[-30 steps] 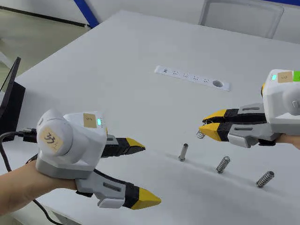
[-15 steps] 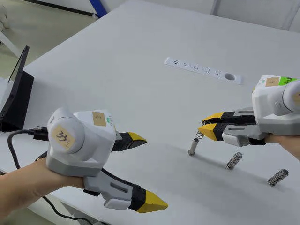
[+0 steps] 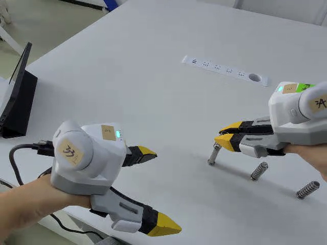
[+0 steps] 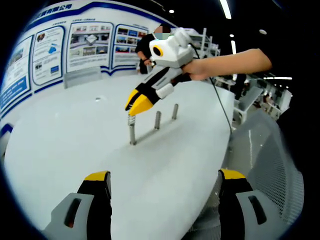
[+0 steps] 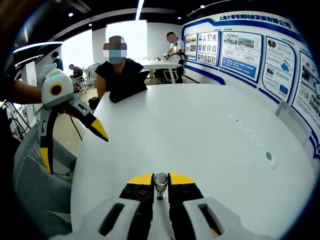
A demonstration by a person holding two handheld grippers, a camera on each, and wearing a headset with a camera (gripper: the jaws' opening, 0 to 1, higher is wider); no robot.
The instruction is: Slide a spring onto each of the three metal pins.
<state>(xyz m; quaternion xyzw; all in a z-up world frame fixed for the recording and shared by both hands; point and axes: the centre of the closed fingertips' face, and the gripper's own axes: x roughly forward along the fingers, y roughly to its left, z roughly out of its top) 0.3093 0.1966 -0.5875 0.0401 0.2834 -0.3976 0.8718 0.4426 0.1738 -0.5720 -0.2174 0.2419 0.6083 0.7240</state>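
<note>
Three metal pins stand in a row on the white table (image 3: pixel 127 87). My right gripper (image 3: pixel 223 136) is shut on a small spring (image 3: pixel 217 147), which it holds at the top of the left pin (image 3: pixel 212 156). The left gripper view shows that spring (image 4: pixel 131 120) on the tip of the pin (image 4: pixel 132 134) under the right gripper (image 4: pixel 139 103). The spring (image 5: pixel 160 184) sits between the shut yellow tips of my right gripper (image 5: pixel 161 178). The middle pin (image 3: pixel 259 171) and the right pin (image 3: pixel 307 189) each carry a spring. My left gripper (image 3: pixel 159 189) hangs open at the near left, holding nothing.
A white power strip (image 3: pixel 225 70) lies across the far side of the table. A black screen (image 3: pixel 18 97) stands at the left edge, with a cable (image 3: pixel 20 153) running to my left gripper. People (image 5: pixel 120 70) sit beyond the table's far end.
My right gripper has carried the spring left and down from beside the left pin onto its top. The left gripper has stayed open and barely moved. The head camera has shifted.
</note>
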